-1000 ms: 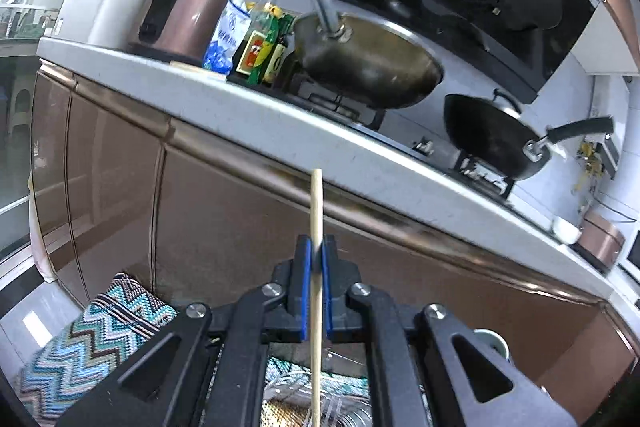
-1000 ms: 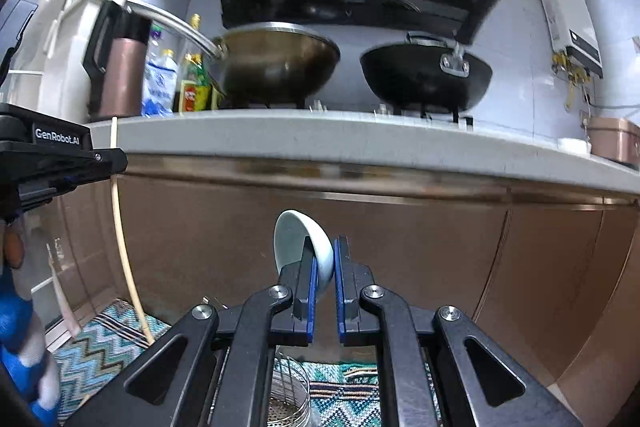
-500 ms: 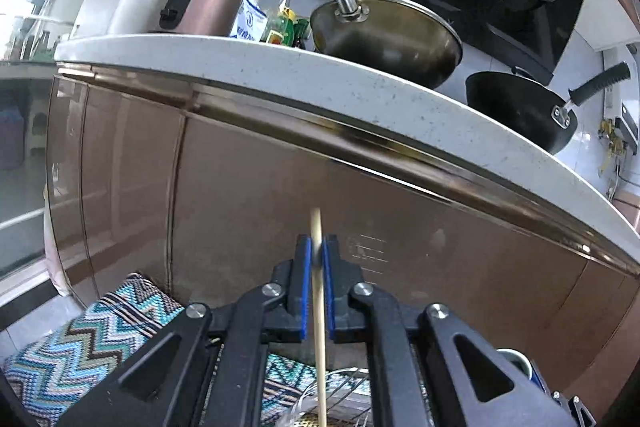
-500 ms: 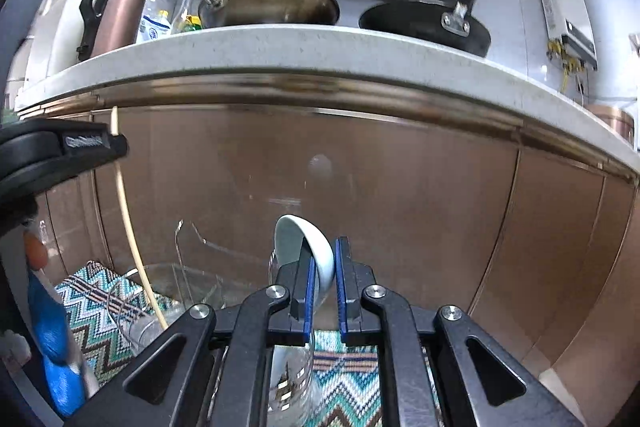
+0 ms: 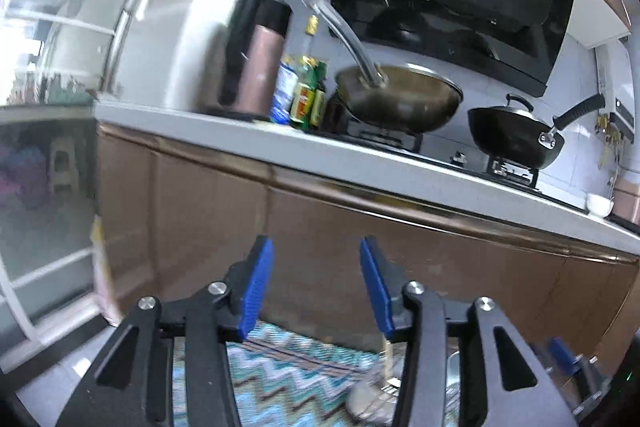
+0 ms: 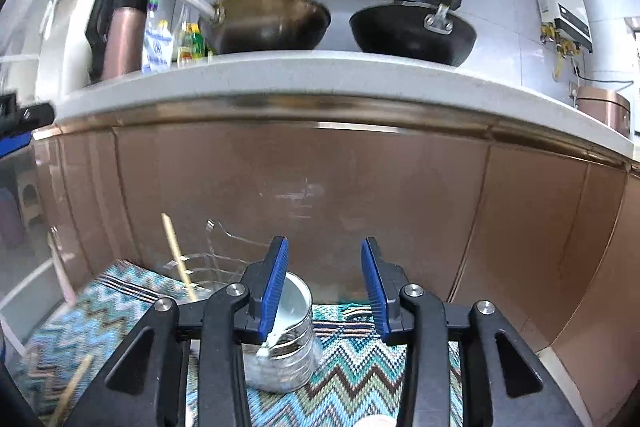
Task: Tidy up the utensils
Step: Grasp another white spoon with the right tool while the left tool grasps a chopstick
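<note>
My left claw [image 5: 316, 283] has just been opening and stands spread with nothing between the blue pads; it points at the brown cabinet front [image 5: 400, 247], clear of the holders. My right claw [image 6: 324, 287] has also just been opening, and its gap is bare too. Just below its left finger stands a small metal cup [image 6: 288, 343] on the zigzag mat [image 6: 360, 375], with something white, probably the spoon [image 6: 267, 347], lying inside. Further left a chopstick [image 6: 178, 255] leans upright in a clear glass holder [image 6: 208, 267], so I judge each utensil sits sorted in its own container.
</note>
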